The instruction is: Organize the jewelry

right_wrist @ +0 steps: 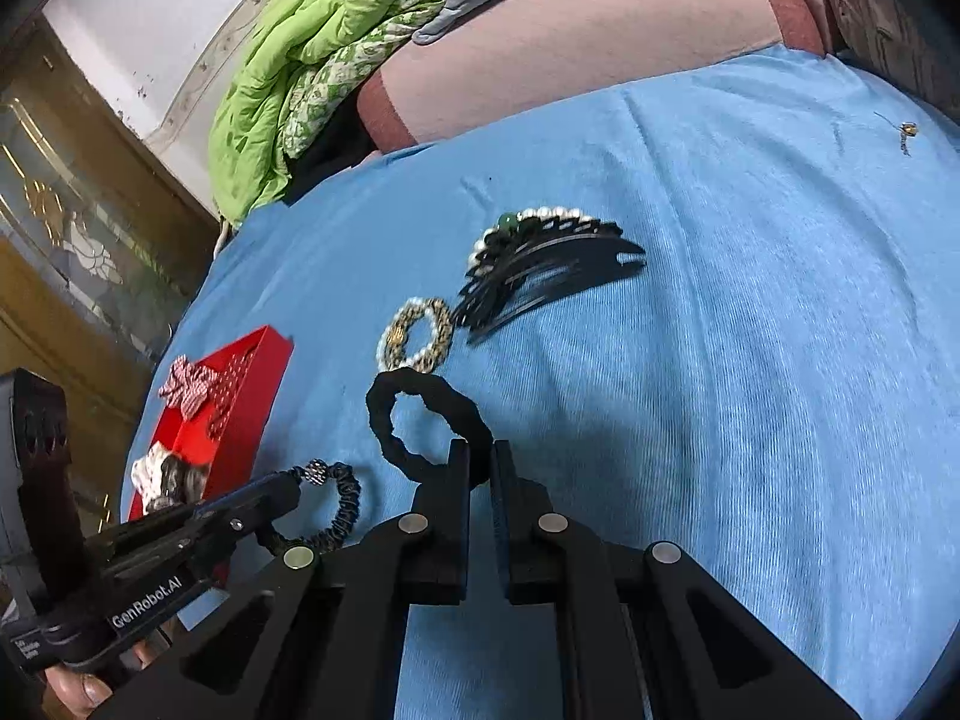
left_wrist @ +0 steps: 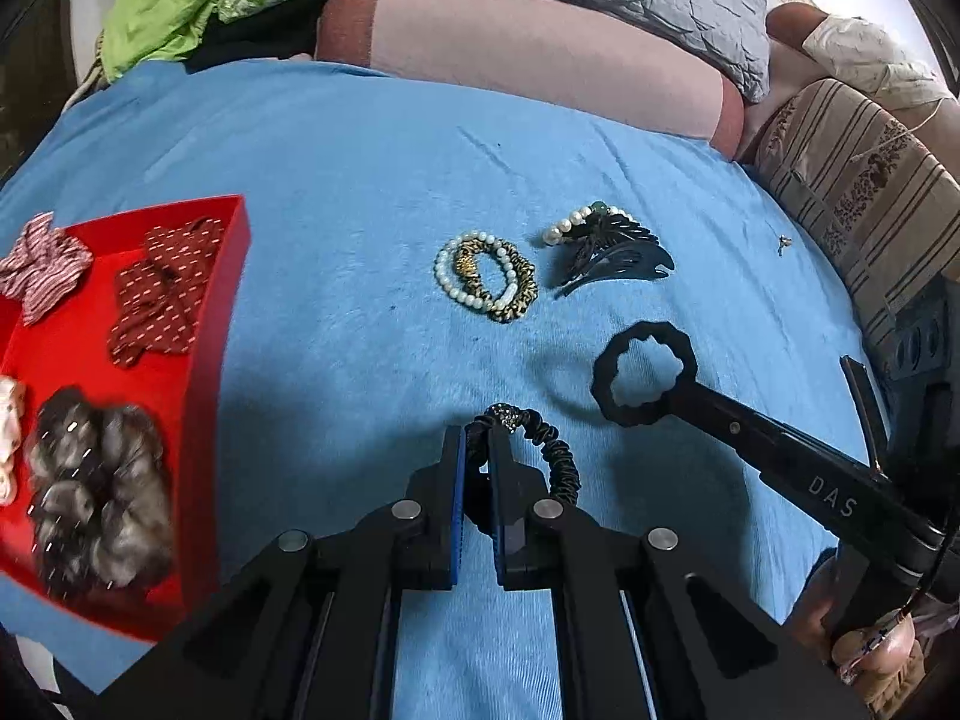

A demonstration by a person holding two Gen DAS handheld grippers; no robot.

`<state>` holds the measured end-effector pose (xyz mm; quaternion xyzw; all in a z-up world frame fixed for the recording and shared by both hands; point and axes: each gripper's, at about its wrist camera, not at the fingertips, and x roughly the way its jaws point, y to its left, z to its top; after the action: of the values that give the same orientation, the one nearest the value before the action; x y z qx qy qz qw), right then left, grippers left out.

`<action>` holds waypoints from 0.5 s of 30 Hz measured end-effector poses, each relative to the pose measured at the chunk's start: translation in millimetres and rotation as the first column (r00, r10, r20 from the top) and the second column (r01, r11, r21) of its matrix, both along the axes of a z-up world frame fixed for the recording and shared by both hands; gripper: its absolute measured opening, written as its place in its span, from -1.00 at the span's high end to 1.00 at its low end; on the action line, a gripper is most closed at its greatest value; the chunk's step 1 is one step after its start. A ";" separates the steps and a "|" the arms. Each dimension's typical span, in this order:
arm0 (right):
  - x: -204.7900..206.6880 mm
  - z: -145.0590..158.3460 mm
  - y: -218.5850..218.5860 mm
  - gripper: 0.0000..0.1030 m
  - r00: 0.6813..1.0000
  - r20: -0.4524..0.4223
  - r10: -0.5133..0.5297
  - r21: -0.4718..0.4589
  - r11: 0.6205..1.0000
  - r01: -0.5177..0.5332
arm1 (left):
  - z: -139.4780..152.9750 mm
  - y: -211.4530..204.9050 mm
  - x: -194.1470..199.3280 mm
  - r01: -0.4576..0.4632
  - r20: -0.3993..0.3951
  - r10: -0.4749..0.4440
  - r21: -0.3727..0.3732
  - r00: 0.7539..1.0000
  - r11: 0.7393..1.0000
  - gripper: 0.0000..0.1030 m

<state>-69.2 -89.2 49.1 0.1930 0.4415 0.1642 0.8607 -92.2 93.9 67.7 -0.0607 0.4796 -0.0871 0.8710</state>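
My left gripper (left_wrist: 476, 441) is shut on a thin black ruffled hair tie (left_wrist: 543, 441) with a sparkly bead, held above the blue cloth. In the right wrist view, that tie (right_wrist: 345, 501) hangs from the left gripper (right_wrist: 288, 489) at lower left. My right gripper (right_wrist: 480, 450) is shut on a thick black wavy hair ring (right_wrist: 429, 420), lifted off the cloth. The left wrist view shows this ring (left_wrist: 645, 373) at the right gripper's tip. A pearl bracelet with a gold-black scrunchie (left_wrist: 485, 276) and a black feather-shaped clip (left_wrist: 606, 252) lie on the cloth beyond.
A red tray (left_wrist: 231, 276) at the left holds several scrunchies and bows. The blue cloth (left_wrist: 336, 180) covers a bed; pillows and a green quilt (left_wrist: 180, 6) lie at the far edge. A small earring (left_wrist: 783, 245) rests at the right. A wooden cabinet (right_wrist: 72, 192) stands at left.
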 end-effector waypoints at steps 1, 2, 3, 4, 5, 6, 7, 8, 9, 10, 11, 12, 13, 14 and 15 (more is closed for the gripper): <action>-2.9 -0.3 -1.0 0.84 1.000 -0.001 -0.001 0.000 1.000 0.001 | 1.1 1.2 -2.6 -0.003 0.003 0.003 0.001 1.000 1.000 0.87; -6.9 -0.2 -2.1 0.84 1.000 -0.002 -0.004 -0.001 1.000 0.004 | 2.7 2.5 -5.8 -0.006 0.007 0.006 0.002 1.000 1.000 0.87; -9.5 -0.2 -3.2 0.84 1.000 -0.002 -0.006 0.000 1.000 0.006 | 5.3 4.2 -10.9 -0.008 0.012 0.008 0.003 1.000 1.000 0.87; -11.8 0.1 -3.6 0.84 1.000 -0.003 -0.009 0.001 1.000 0.009 | 7.0 5.4 -13.8 -0.010 0.016 0.010 0.005 1.000 1.000 0.87; -15.4 0.2 -5.0 0.84 1.000 -0.005 -0.012 0.003 1.000 0.012 | 8.9 6.1 -16.5 -0.012 0.021 0.012 0.008 1.000 1.000 0.87; -18.4 0.2 -5.5 0.84 1.000 -0.006 -0.013 0.004 1.000 0.014 | 12.1 7.1 -20.6 -0.015 0.030 0.015 0.013 0.999 1.000 0.87; -21.2 0.4 -6.0 0.84 1.000 -0.007 -0.016 0.005 1.000 0.016 | 14.5 7.4 -23.6 -0.016 0.038 0.016 0.017 0.999 1.000 0.87; -24.0 0.9 -6.4 0.84 1.000 -0.008 -0.018 0.005 1.000 0.019 | 16.6 8.0 -26.0 -0.018 0.044 0.017 0.020 0.999 1.000 0.87; -27.1 1.7 -7.0 0.84 1.000 -0.008 -0.021 0.006 1.000 0.021 | 20.1 8.3 -30.0 -0.018 0.056 0.016 0.028 0.998 0.999 0.87; -29.6 2.1 -6.3 0.84 1.000 -0.008 -0.023 0.006 1.000 0.023 | 22.6 8.1 -32.7 -0.018 0.066 0.015 0.035 0.998 0.999 0.87; -32.5 2.3 -6.4 0.84 1.000 -0.009 -0.024 0.007 1.000 0.024 | 25.3 7.6 -36.2 -0.017 0.077 0.014 0.045 0.997 0.999 0.87; -35.3 2.8 -6.4 0.84 1.000 -0.009 -0.026 0.008 1.000 0.026 | 27.3 7.4 -39.2 -0.016 0.087 0.012 0.053 0.996 0.998 0.87; -38.5 3.2 -6.3 0.84 1.000 -0.009 -0.026 0.007 1.000 0.026 | 30.3 7.0 -43.3 -0.016 0.102 0.009 0.065 0.995 0.998 0.87; -40.0 3.5 -6.0 0.84 1.000 -0.009 -0.026 0.006 1.000 0.026 | 32.4 6.5 -46.1 -0.015 0.111 0.007 0.073 0.994 0.997 0.87; -42.7 3.9 -5.6 0.84 1.000 -0.009 -0.025 0.005 1.000 0.025 | 34.8 5.9 -49.1 -0.012 0.121 0.002 0.081 0.993 0.997 0.87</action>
<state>-111.9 -94.8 52.9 0.2015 0.4424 0.1537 0.8602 -141.2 99.8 102.4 -0.0212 0.4289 -0.0677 0.9006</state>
